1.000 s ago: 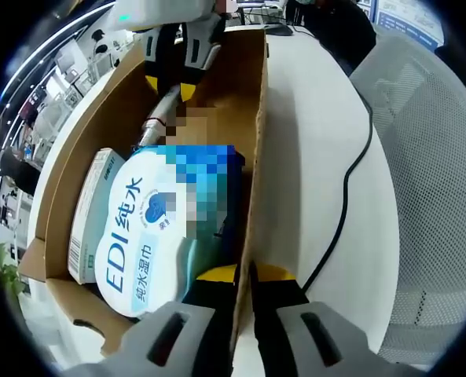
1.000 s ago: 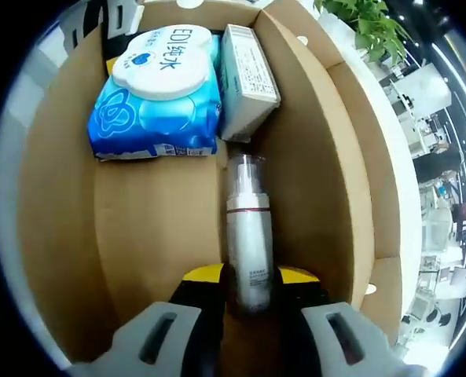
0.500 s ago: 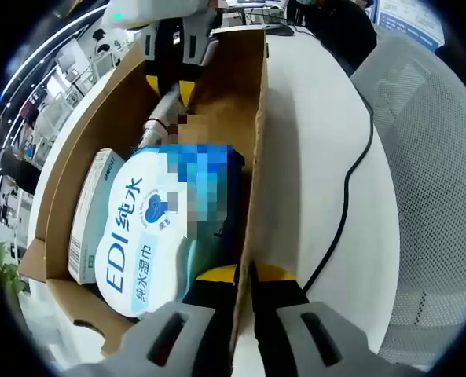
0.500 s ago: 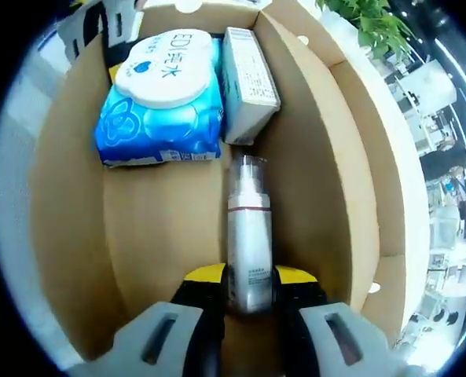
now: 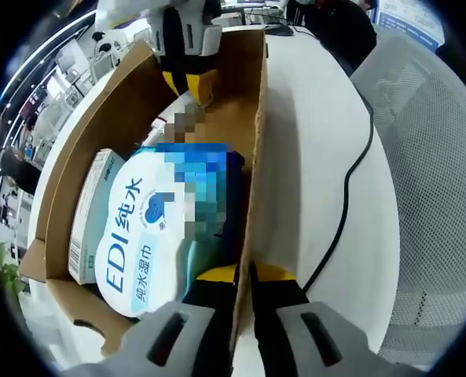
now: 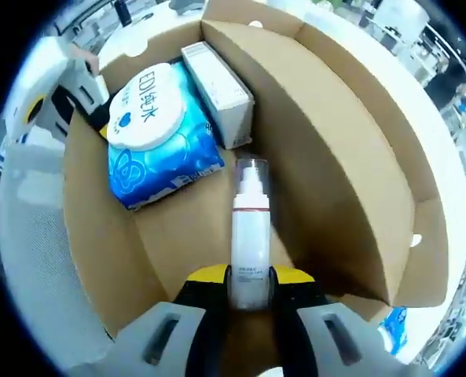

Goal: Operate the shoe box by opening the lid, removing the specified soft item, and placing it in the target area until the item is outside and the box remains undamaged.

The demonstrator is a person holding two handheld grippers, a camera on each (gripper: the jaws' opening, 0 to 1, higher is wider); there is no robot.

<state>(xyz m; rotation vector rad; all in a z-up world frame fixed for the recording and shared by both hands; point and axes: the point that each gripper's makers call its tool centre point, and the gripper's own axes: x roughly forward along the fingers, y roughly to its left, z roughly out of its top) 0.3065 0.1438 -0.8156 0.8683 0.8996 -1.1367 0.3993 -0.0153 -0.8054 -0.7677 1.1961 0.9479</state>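
Right hand-held gripper (image 6: 248, 284), clamped on the bottle (image 6: 249, 236), has lifted it; left hand-held gripper (image 5: 244, 276) pinches box wall (image 5: 256, 133). Wipes pack (image 6: 163, 129) soft, squashy; grab its edge.

Inside the shoe box (image 5: 258, 118), a mosaic patch blurred part of the wet-wipes pack (image 5: 150, 236). The bottle's (image 6: 248, 236) base sat hidden between the right gripper (image 6: 248, 284) jaws, and its small label print was unreadable.

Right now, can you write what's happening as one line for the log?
box: open | right gripper: shut on bottle | left gripper: shut on box wall | wipes pack: inside box
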